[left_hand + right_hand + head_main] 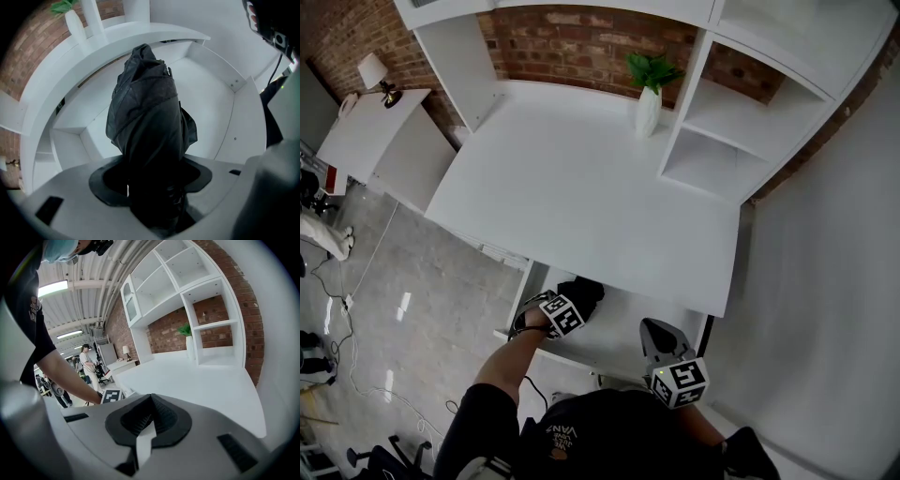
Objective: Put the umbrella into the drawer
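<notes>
A black folded umbrella (581,292) hangs bunched inside the open white drawer (623,328) under the desk. My left gripper (564,309) points straight down and is shut on the umbrella's near end. In the left gripper view the umbrella (147,117) fills the space between the jaws and stretches toward the drawer's back wall (206,84). The gripper (150,190) itself is largely hidden by the fabric. My right gripper (654,333) hovers over the drawer's right front part with its jaws together and nothing in them; in its own view this gripper (149,417) faces across the desk top.
The white desk top (581,187) overhangs the drawer's back half. A white vase with a green plant (649,98) stands by the shelving unit (727,131) at the back right. A side table with a lamp (380,127) is at left. People (86,361) stand far off.
</notes>
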Motion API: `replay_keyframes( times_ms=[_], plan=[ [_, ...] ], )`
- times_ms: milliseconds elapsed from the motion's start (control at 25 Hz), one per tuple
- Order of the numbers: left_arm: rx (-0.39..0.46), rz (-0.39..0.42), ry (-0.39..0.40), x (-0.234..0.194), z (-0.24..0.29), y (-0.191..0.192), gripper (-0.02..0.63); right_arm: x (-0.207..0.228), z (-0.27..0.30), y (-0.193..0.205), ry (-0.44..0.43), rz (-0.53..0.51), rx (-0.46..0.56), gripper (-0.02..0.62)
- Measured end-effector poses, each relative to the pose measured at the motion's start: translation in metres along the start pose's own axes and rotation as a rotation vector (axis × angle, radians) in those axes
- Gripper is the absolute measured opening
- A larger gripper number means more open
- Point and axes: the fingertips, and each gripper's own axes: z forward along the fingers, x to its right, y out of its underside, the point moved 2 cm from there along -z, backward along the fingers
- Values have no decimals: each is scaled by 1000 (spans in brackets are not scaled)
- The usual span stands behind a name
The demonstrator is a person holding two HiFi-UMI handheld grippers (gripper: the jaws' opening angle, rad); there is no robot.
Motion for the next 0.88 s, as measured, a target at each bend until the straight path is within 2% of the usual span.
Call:
replay_keyframes(
  times_ms=[480, 880],
  plan=[
    [31, -252, 24, -36, 12, 6, 272, -14, 23, 4, -76, -16, -42, -8],
    [24, -305, 27, -41, 24, 7, 272, -18, 24, 13, -99, -25, -80, -8]
  ],
)
